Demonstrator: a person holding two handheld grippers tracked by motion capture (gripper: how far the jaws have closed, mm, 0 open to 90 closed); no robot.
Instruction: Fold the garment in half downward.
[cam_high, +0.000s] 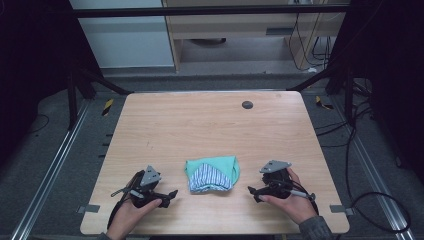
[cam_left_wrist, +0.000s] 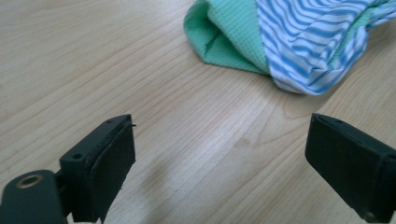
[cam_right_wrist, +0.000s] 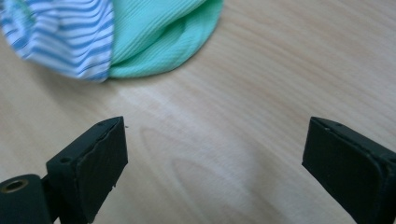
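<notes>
Between parted claws, folded cloth (cam_high: 212, 173)

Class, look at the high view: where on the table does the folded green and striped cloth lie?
The cloth lies near the table's front edge, about midway between the left gripper and the right gripper.

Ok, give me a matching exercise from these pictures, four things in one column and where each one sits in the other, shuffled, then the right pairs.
Things:
1. folded cloth
2. left gripper
3. right gripper
4. dark round disc

Places in the high view:
A. far side of the table, near its edge
B. near side, left of the cloth, open
C. middle of the near side, between the grippers
D. near side, right of the cloth, open

Pairs: 1-C, 2-B, 3-D, 4-A
</notes>
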